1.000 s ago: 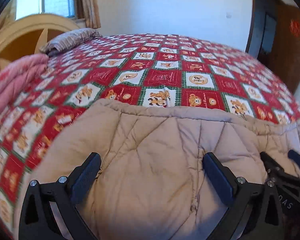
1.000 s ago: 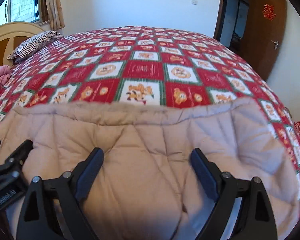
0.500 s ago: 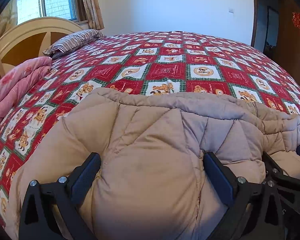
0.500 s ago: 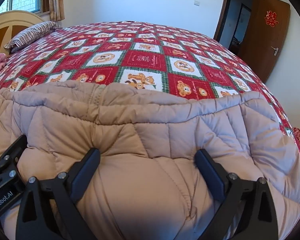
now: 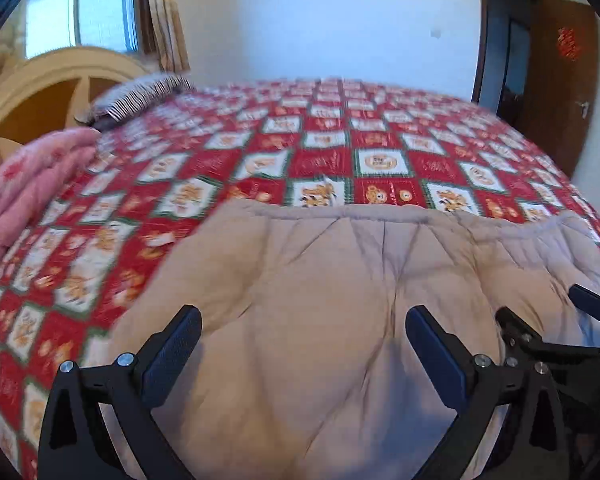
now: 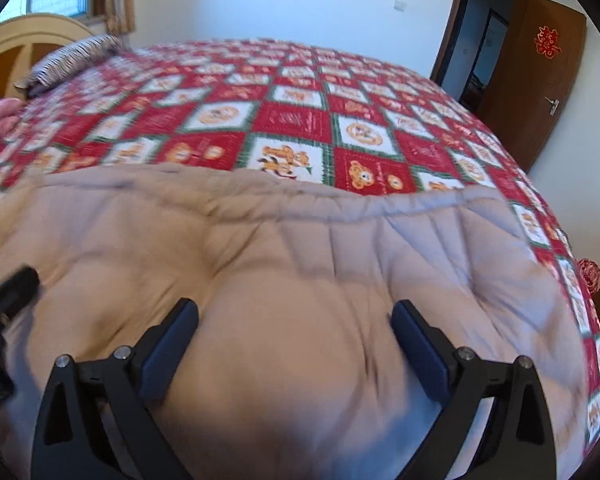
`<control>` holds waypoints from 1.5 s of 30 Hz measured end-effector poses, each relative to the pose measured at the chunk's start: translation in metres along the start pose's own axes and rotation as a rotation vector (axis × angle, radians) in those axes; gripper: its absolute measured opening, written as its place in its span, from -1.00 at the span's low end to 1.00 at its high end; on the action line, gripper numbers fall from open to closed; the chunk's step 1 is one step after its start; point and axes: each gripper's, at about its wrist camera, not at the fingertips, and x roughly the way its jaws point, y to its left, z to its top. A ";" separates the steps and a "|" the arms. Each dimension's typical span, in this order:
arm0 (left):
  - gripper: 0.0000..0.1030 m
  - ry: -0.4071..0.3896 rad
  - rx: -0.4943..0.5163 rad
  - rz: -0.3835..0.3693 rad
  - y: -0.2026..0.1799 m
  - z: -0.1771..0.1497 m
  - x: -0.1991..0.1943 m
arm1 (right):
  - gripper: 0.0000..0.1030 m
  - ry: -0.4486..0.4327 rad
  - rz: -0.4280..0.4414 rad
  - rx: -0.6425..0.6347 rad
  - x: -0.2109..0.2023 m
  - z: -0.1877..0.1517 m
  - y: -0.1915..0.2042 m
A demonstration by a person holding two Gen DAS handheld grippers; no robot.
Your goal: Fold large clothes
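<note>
A large beige quilted coat (image 5: 320,300) lies spread on the near part of the bed, its far hem running straight across the red bedspread. My left gripper (image 5: 302,320) hovers over the coat's left half with its jaws wide apart and no cloth pinched between the pads. My right gripper (image 6: 296,312) stands just as wide over the coat (image 6: 340,272) on its right half, also gripping nothing. Each gripper shows at the edge of the other's view: the right gripper (image 5: 580,320) and the left gripper (image 6: 12,288). Both views are motion-blurred.
A red patchwork bedspread (image 5: 340,160) covers the bed beyond the coat. A folded pink quilt (image 5: 28,184) and a striped pillow (image 5: 136,100) lie at the far left by the wooden headboard (image 5: 40,92). A brown door (image 6: 540,72) stands open at the right.
Half a second ago the coat bulged high and close under both pairs of fingers. It now lies lower and flatter, and both views have shifted with blur. The jaws stay wide apart.
</note>
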 end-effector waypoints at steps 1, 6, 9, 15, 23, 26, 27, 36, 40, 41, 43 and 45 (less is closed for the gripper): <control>0.98 0.003 -0.011 -0.001 0.004 -0.011 -0.002 | 1.00 -0.013 -0.012 -0.003 -0.016 -0.013 0.002; 0.98 -0.010 -0.014 0.051 0.004 -0.042 0.015 | 1.00 -0.036 -0.047 -0.003 -0.015 -0.050 0.012; 0.98 -0.015 -0.020 0.061 0.002 -0.044 0.019 | 1.00 -0.048 -0.051 -0.003 -0.010 -0.050 0.012; 0.98 -0.043 -0.078 0.076 0.033 -0.056 -0.033 | 1.00 -0.033 -0.037 -0.010 -0.023 -0.051 0.008; 0.98 0.046 -0.405 -0.055 0.114 -0.114 -0.047 | 1.00 -0.097 -0.045 -0.059 -0.067 -0.120 0.014; 0.98 0.060 -0.448 -0.130 0.108 -0.114 -0.037 | 1.00 -0.100 -0.054 -0.061 -0.058 -0.118 0.017; 0.98 0.042 -0.449 -0.129 0.105 -0.112 -0.039 | 1.00 -0.097 -0.058 -0.065 -0.058 -0.117 0.018; -0.37 -0.065 -0.424 -0.259 0.097 -0.097 -0.059 | 1.00 -0.118 -0.039 -0.048 -0.061 -0.122 0.015; -0.54 -0.087 -0.458 -0.270 0.111 -0.100 -0.067 | 1.00 -0.113 -0.035 -0.050 -0.063 -0.122 0.014; -0.56 -0.093 -0.465 -0.276 0.115 -0.101 -0.067 | 1.00 -0.111 -0.036 -0.050 -0.063 -0.122 0.014; -0.57 -0.104 -0.486 -0.293 0.126 -0.105 -0.072 | 1.00 -0.104 -0.045 -0.052 -0.066 -0.123 0.018; -0.58 -0.110 -0.502 -0.312 0.136 -0.109 -0.076 | 1.00 -0.102 -0.057 -0.055 -0.068 -0.125 0.024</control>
